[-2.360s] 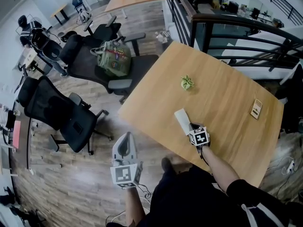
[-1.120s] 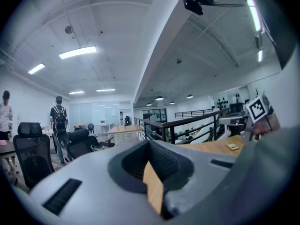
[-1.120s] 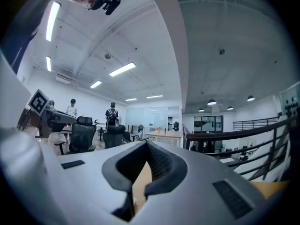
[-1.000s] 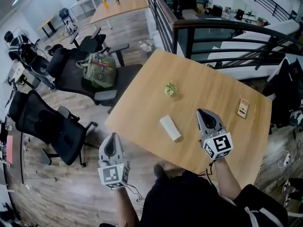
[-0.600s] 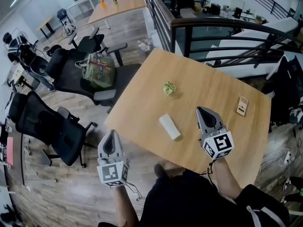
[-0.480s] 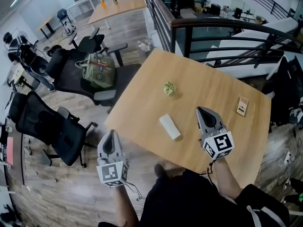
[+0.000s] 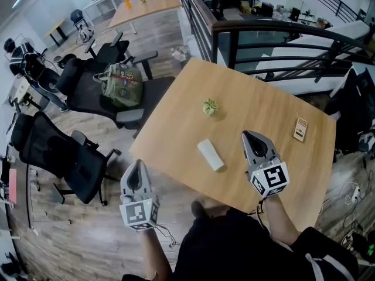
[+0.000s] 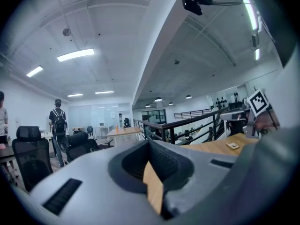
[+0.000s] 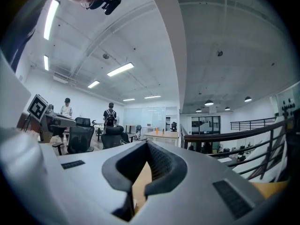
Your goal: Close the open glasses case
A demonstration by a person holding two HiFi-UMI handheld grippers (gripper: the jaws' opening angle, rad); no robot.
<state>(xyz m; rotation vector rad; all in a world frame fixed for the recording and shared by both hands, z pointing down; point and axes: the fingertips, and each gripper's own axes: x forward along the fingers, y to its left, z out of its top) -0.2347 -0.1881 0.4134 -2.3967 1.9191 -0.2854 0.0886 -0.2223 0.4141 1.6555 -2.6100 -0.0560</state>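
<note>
While the white glasses case [image 7: 210, 155] lies on the table [image 7: 275, 98], its lid apparently down, the left gripper [image 7: 139, 165] and right gripper [image 7: 247, 136] hover clear, jaws together and empty; closing looks finished, with only a check left.

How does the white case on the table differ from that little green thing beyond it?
The white case is a smooth, long block; the green thing is smaller and crumpled-looking. The case lies nearer the person, the green thing farther up the table. Both rest on it, untouched.
</note>
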